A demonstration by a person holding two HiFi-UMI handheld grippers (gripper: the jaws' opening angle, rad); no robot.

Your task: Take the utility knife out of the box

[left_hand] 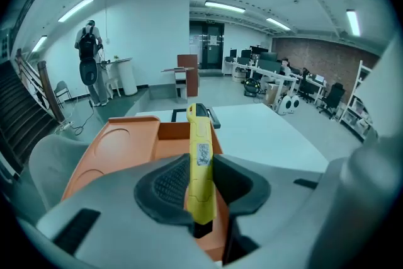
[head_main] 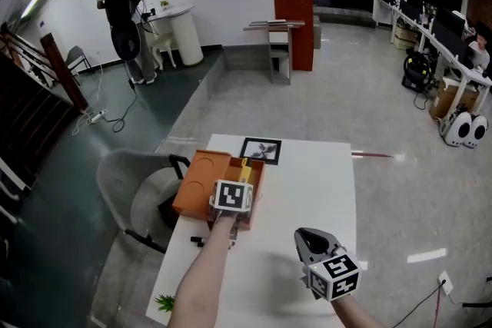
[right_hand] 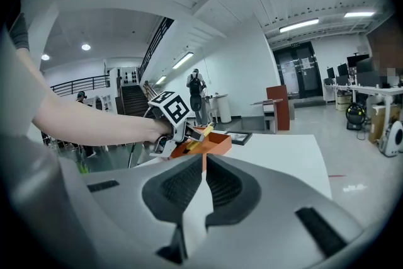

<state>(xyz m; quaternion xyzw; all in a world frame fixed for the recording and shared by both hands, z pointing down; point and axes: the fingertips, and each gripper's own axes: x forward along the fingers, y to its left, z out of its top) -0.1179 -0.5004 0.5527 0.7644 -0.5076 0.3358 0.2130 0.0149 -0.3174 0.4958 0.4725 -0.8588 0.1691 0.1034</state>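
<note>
Left gripper [left_hand: 201,183] grips the long yellow utility knife [left_hand: 199,135], sticker on it, over the orange box [left_hand: 119,148]; right gripper [right_hand: 203,183] closed, empty.

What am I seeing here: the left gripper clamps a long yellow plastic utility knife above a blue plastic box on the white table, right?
The plastic box is orange, not blue, as the left gripper view shows. The rest holds: the left gripper clamps the long yellow utility knife above it, on the white table.

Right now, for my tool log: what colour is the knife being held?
Yellow utility knife; clearest in left gripper view.
</note>
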